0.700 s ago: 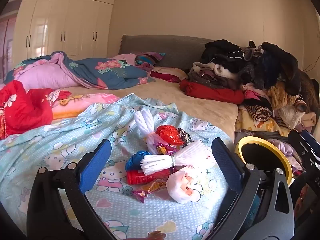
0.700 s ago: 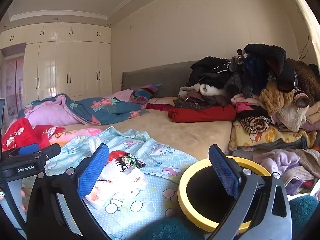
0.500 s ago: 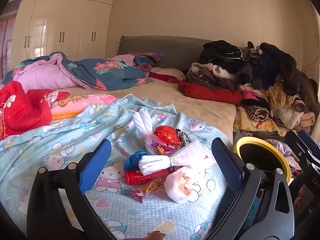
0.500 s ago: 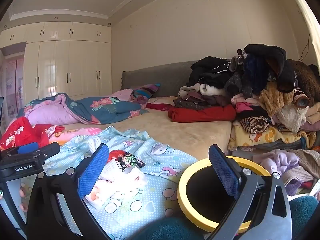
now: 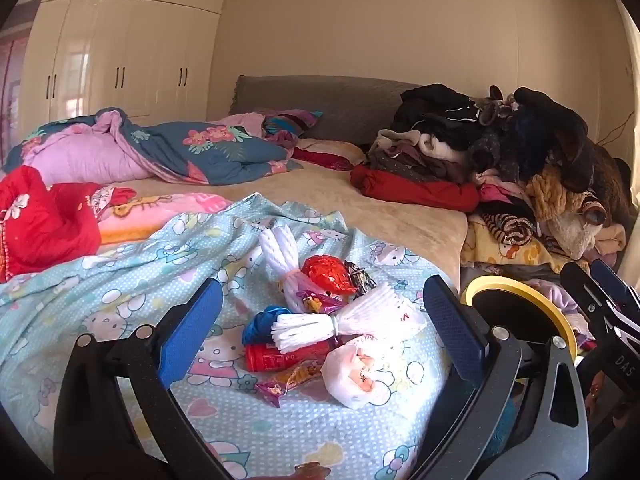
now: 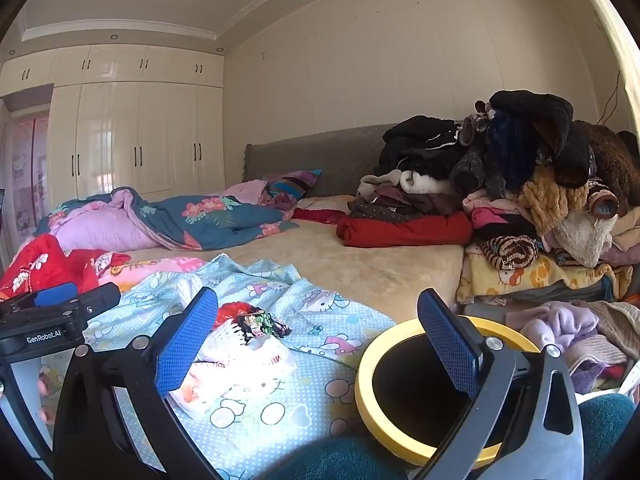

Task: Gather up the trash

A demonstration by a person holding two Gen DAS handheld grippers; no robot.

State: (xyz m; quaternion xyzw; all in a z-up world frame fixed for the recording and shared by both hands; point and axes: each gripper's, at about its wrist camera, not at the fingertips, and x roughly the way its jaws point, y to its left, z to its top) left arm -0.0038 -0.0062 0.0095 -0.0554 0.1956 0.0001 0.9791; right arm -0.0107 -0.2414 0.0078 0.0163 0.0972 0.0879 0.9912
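1. Left tool (image 5: 320, 320): jaws wide, nothing between the pads. Tilted down at the trash pile (image 5: 328, 320), lower centre of the left view; looks like a pre-grasp line-up, no contact yet.
2. Right tool (image 6: 316, 340): jaws wide too, empty. Lower centre of the right view, with the bin (image 6: 400, 408) behind its right finger and the pile by the left one. My read: it waits near the bin, not going for a pick.
3. Trash is clustered on the blue cartoon sheet (image 5: 120, 280) at the bed's near end: two white foam nets (image 5: 312, 324), a red wrapper (image 5: 328, 274), a red can (image 5: 284, 356) lying flat, a blue wad (image 5: 260, 322), a white bag (image 5: 356, 372) and a purple wrapper (image 5: 280, 388) at the front.
4. Items touch and overlap, so a wide opening makes sense: it can span a net or the bag without nudging the rest.
5. Bin: black with a yellow rim, open mouth up, just beside the bed edge at lower right. Close to the pile, so the carry is short.
6. Nothing looks binned yet from here; the inside of the bin reads dark, contents cannot be told.
7. Clothes heap (image 5: 500, 160), right of frame, and quilt (image 5: 180, 152), upper left, are well apart from the pile; not trash.
8. Risk: light wrappers may slide on the soft sheet when pinched.
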